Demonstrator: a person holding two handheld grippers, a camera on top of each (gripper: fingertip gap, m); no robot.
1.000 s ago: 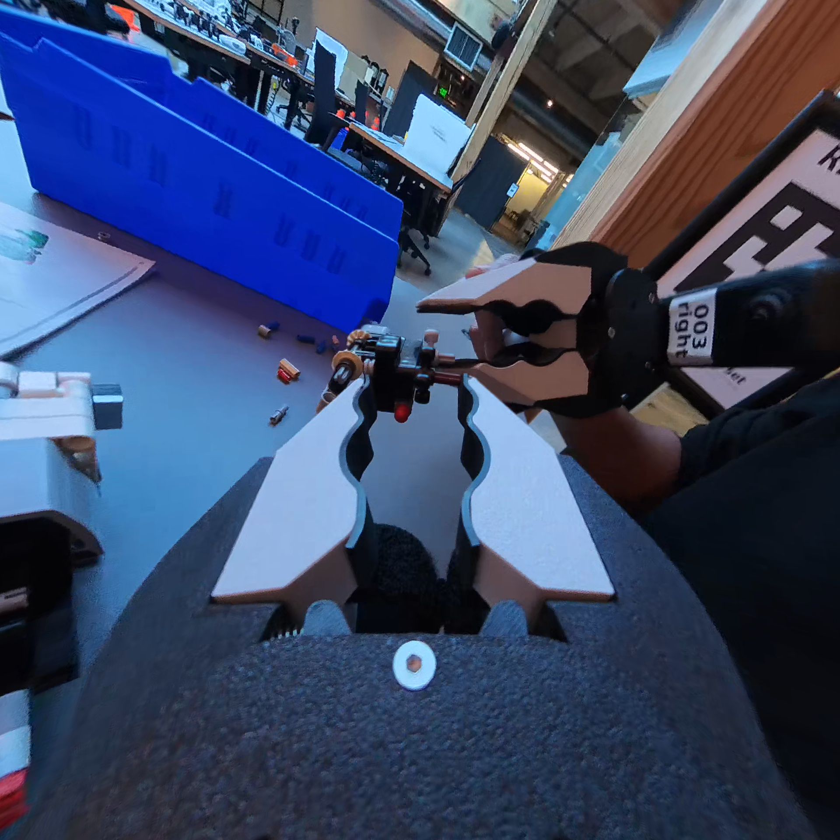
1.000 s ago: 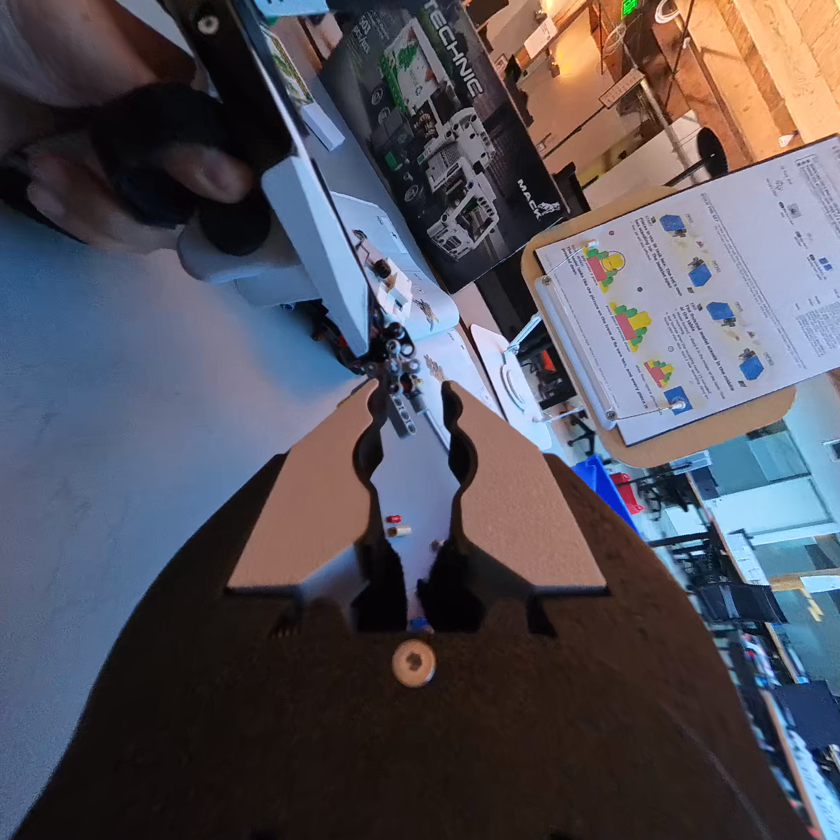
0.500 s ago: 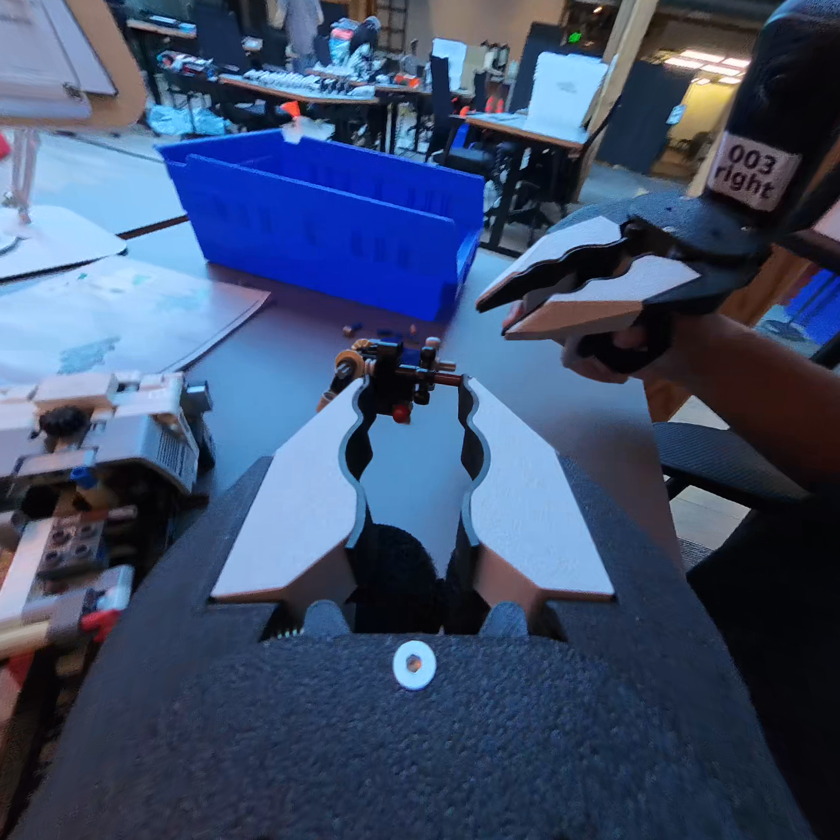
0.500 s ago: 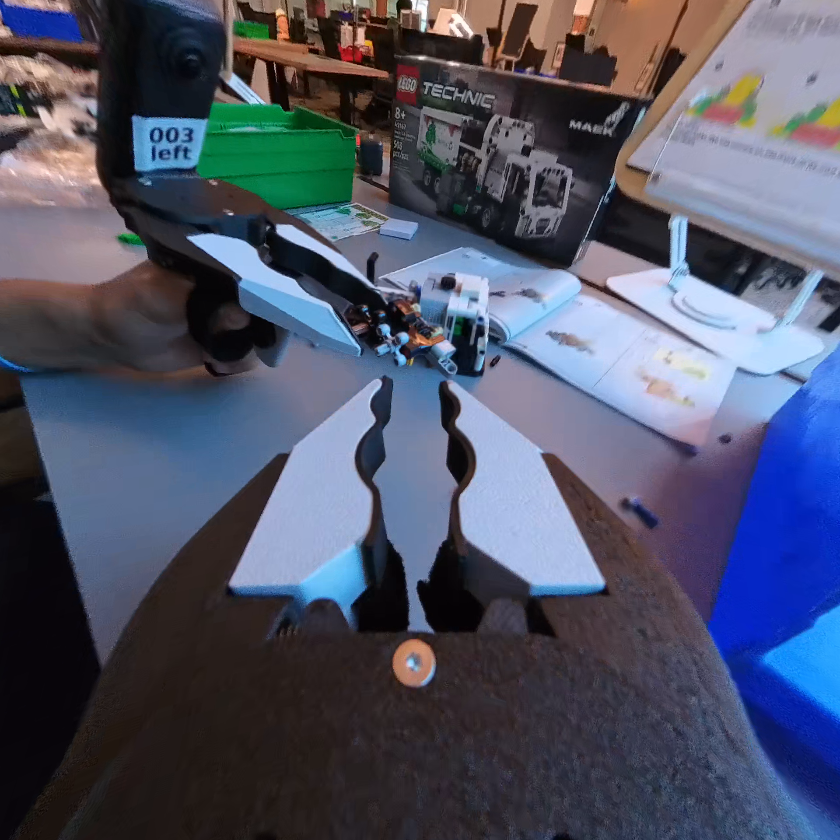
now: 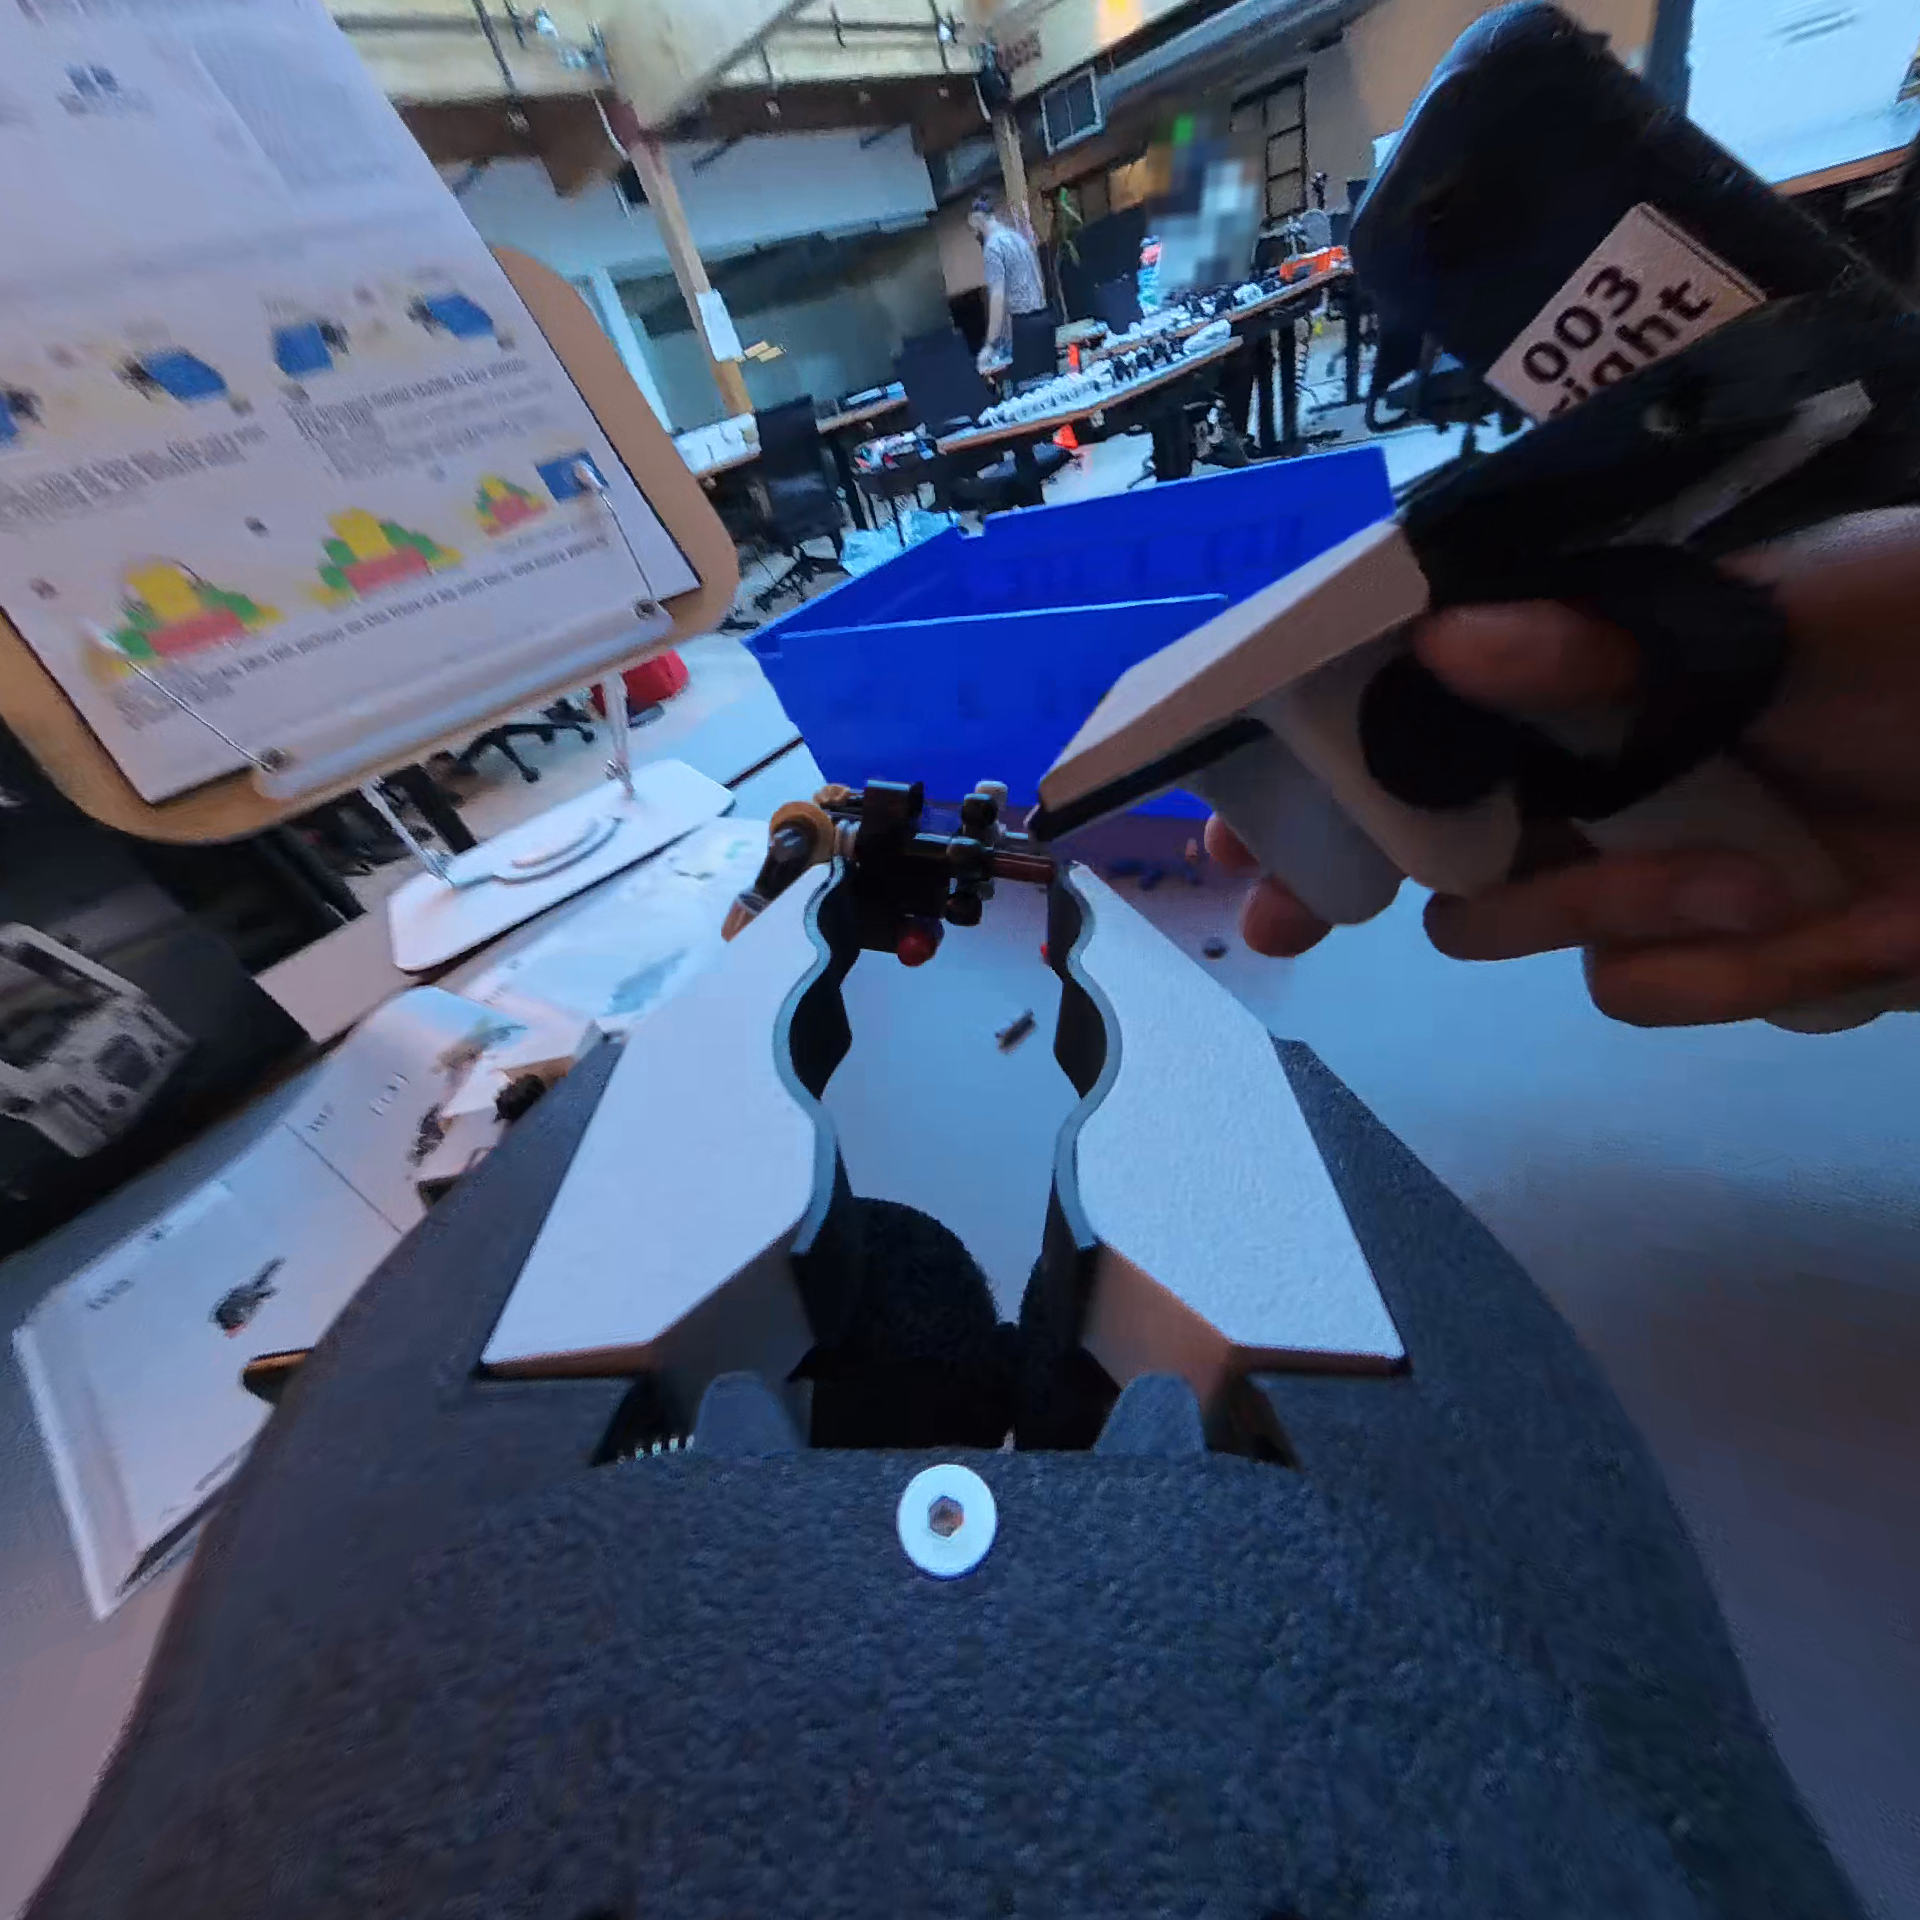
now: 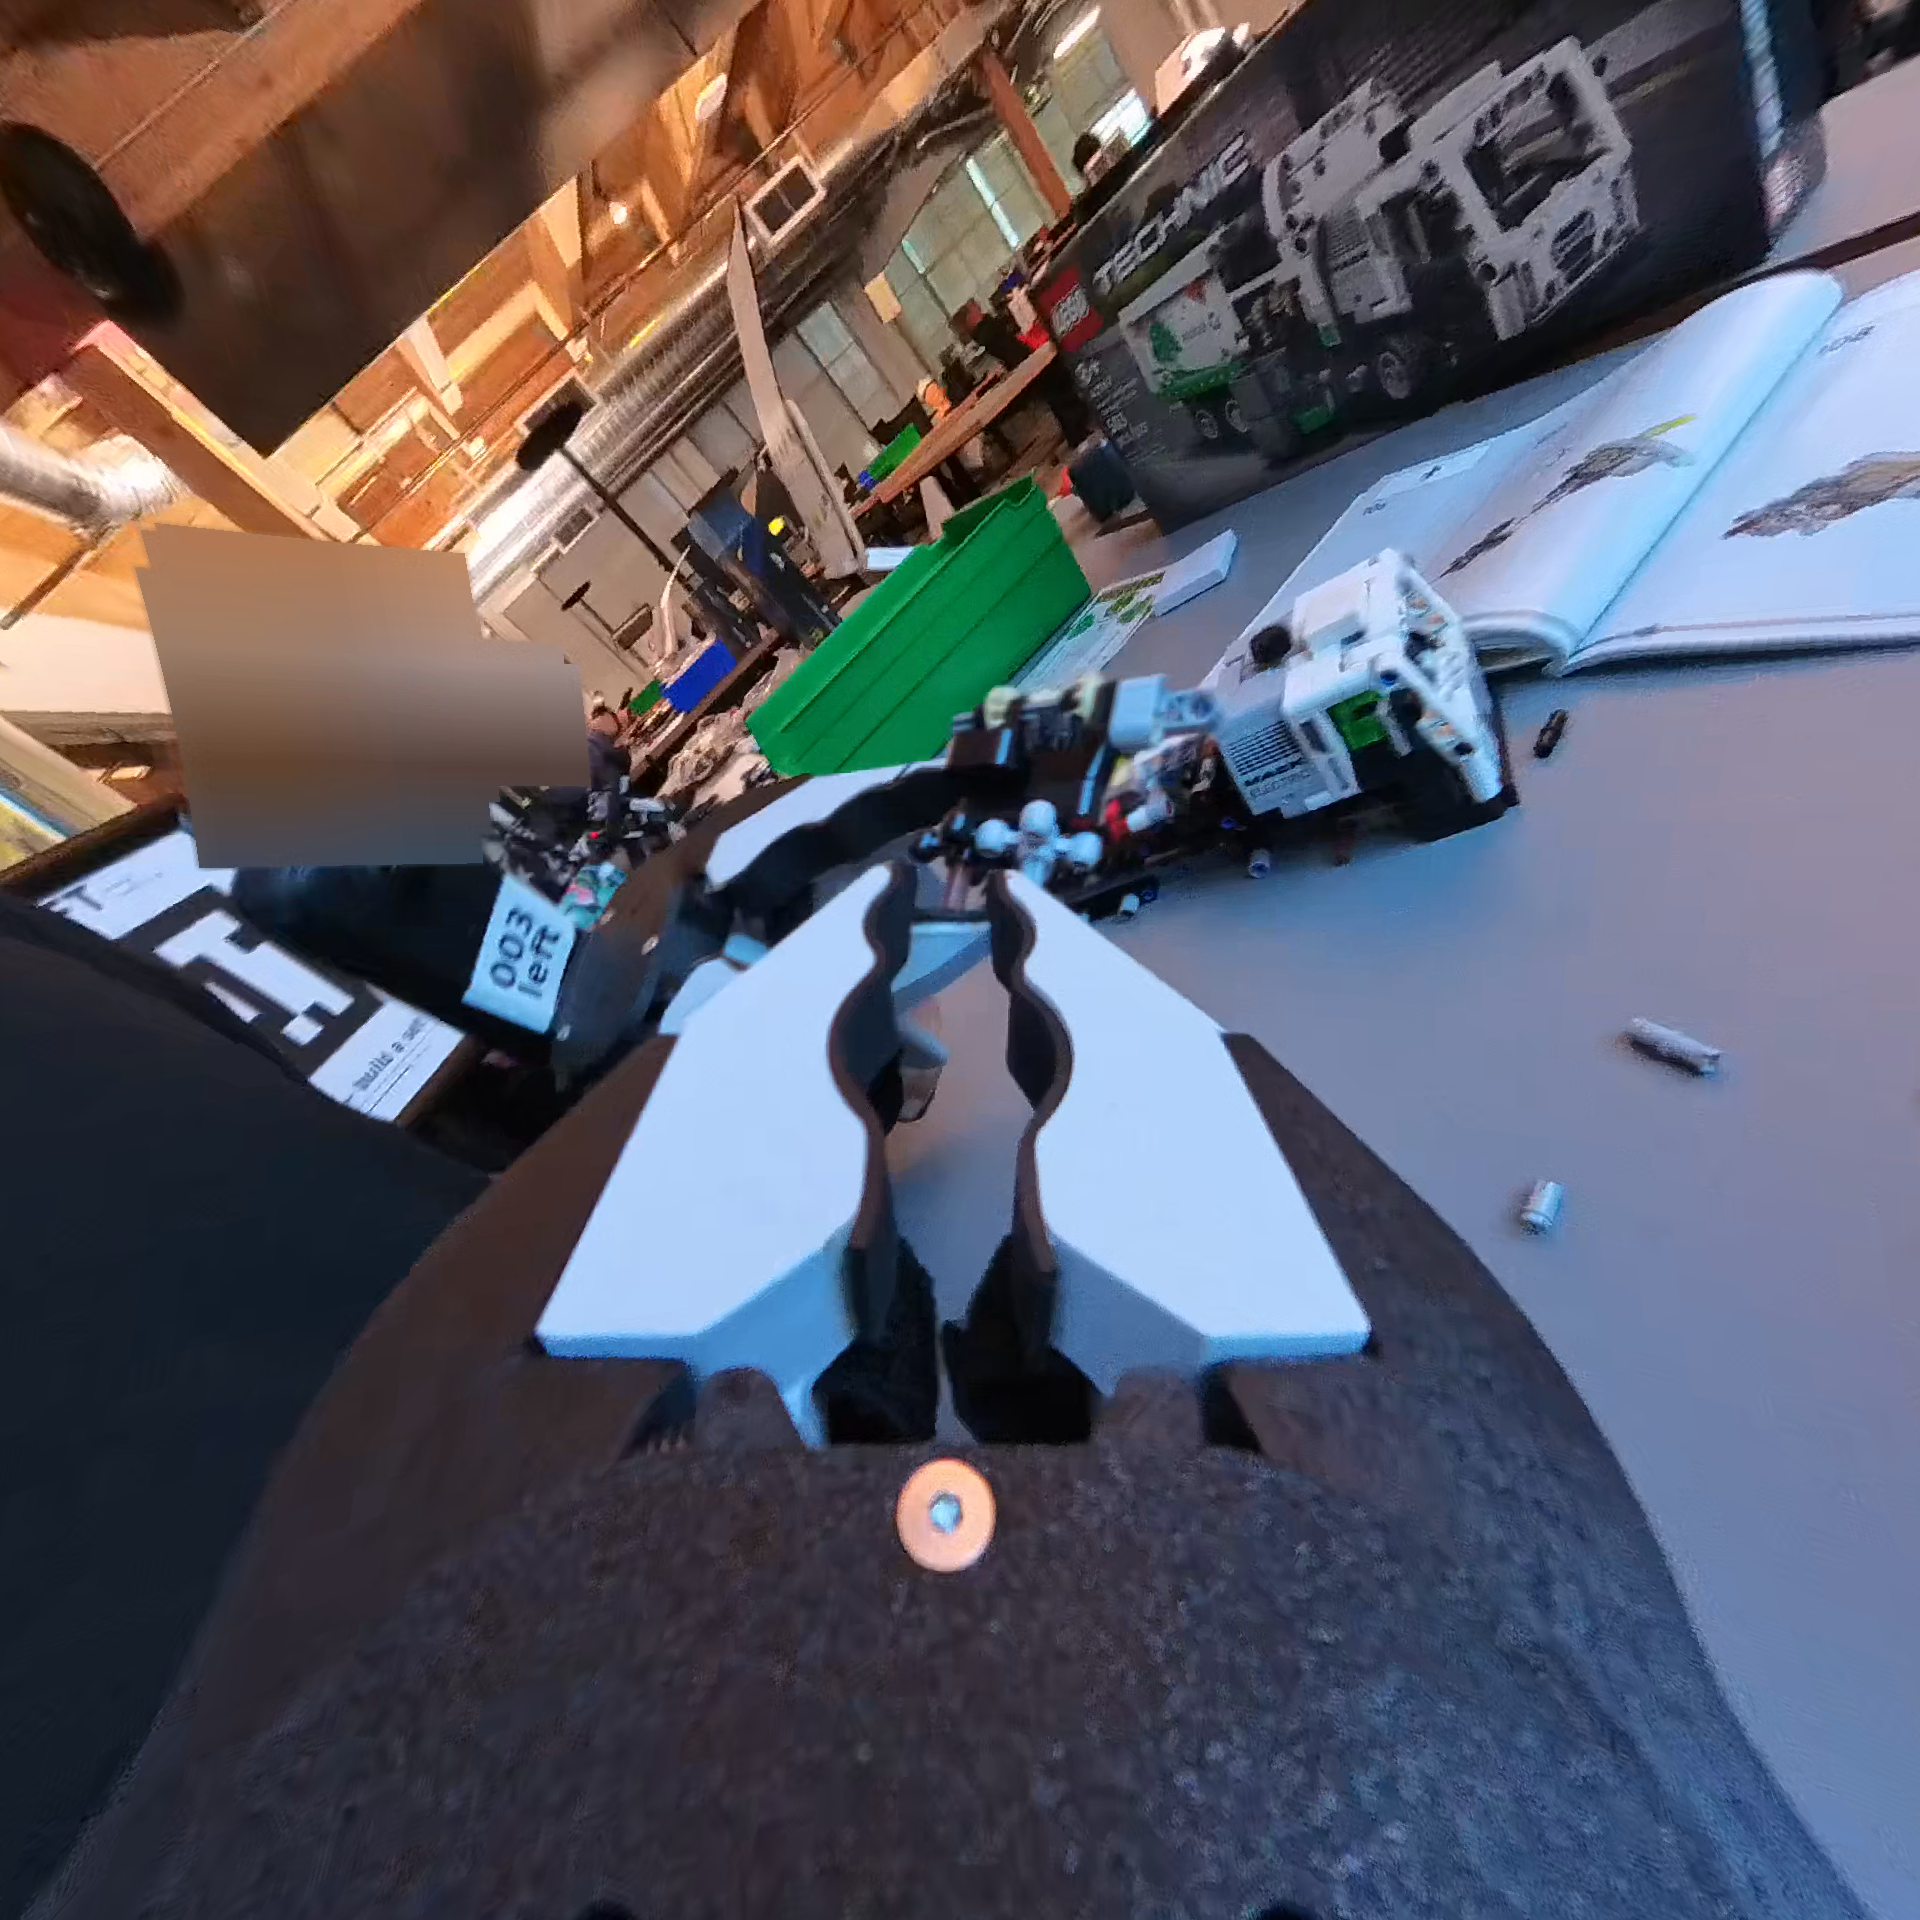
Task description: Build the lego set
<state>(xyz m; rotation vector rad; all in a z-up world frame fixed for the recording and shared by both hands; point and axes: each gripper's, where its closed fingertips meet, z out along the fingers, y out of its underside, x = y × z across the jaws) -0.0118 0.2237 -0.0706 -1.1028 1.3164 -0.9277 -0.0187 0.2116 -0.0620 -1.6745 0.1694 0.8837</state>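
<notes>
My left gripper [image 5: 940, 904] is shut on a small black lego assembly [image 5: 904, 852] with tan, red and brown pins, held above the grey table [image 5: 1558, 1195]. My right gripper [image 5: 1044, 821] comes in from the right, its tips at the brown axle end of the assembly. In the right wrist view my right gripper [image 6: 951, 883] has its jaws a narrow gap apart with a thin pin end between them, and the assembly [image 6: 1023, 842] sits just beyond. The left gripper's fingers [image 6: 800, 831] show there too. A white lego truck [image 6: 1351, 707] stands behind.
A blue bin [image 5: 1039, 644] and an instruction sheet on a stand [image 5: 312, 468] are ahead in the left wrist view. An open booklet [image 6: 1662, 520], the set's box [image 6: 1403, 208] and a green bin [image 6: 935, 634] lie beyond the truck. Loose pins [image 6: 1673, 1044] dot the table.
My right gripper has swung back in and its tips now meet the axle end of the assembly. My left gripper has turned left, still holding the assembly.
</notes>
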